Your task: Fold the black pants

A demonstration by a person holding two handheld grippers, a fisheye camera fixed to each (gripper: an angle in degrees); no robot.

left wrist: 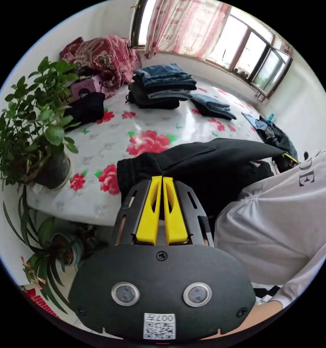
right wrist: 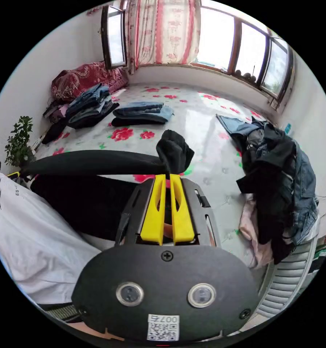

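The black pants point(left wrist: 206, 159) are held up and stretched taut between both grippers over the near edge of a flowered bed point(left wrist: 148, 127). In the left gripper view my left gripper point(left wrist: 162, 178) has its yellow jaws pressed together on one end of the fabric. In the right gripper view the black pants point(right wrist: 97, 163) run as a dark band to the left, with a bunched corner sticking up above my right gripper point(right wrist: 167, 176), whose yellow jaws are shut on that end. The lower part of the pants hangs down in front of the person's white shirt point(right wrist: 28, 232).
Stacks of folded jeans point(left wrist: 163, 85) point(right wrist: 143, 113) and a red patterned quilt point(left wrist: 101, 54) lie farther back on the bed. A heap of unfolded clothes point(right wrist: 275, 181) sits at the bed's right edge. Potted plants point(left wrist: 36, 119) stand at the left corner.
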